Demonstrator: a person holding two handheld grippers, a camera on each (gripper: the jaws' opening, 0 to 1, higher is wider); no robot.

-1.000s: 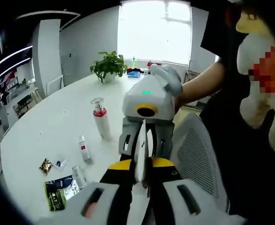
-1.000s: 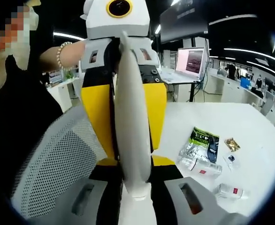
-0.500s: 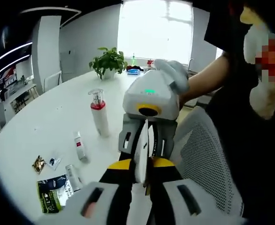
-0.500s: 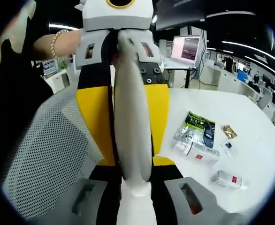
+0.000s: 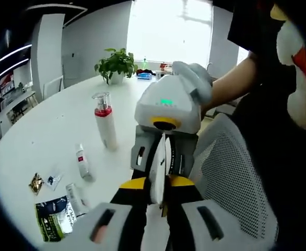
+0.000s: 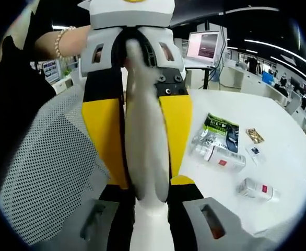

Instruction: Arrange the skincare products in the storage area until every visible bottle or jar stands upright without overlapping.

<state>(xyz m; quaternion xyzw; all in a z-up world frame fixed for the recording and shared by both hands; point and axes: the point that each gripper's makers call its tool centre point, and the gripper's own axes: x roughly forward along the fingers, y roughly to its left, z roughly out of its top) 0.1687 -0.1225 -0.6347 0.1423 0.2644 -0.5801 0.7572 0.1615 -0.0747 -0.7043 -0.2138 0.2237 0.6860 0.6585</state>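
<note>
My left gripper [image 5: 159,168] and my right gripper [image 6: 145,157] are both shut on nothing and point at each other, tips meeting, above a mesh chair. A white pump bottle with a red band [image 5: 105,125] stands upright on the white table [image 5: 48,125]. Two small tubes [image 5: 82,161] [image 5: 74,196] lie flat nearer me, beside a green-black sachet pack [image 5: 50,223]. In the right gripper view the same pack [image 6: 222,128] has a clear bottle [image 6: 220,157] lying against it. A smaller bottle [image 6: 258,190] lies on its side closer to the edge.
A grey mesh chair [image 5: 231,175] sits under both grippers, between me and the table edge. Small gold [image 6: 255,135] and blue [image 6: 256,151] sachets lie by the pack. A potted plant [image 5: 114,63] stands at the table's far end, a laptop [image 6: 200,46] on a desk beyond.
Both views have shifted a little with the hands. The grippers stay shut and nose to nose. Nothing on the table has been touched.
</note>
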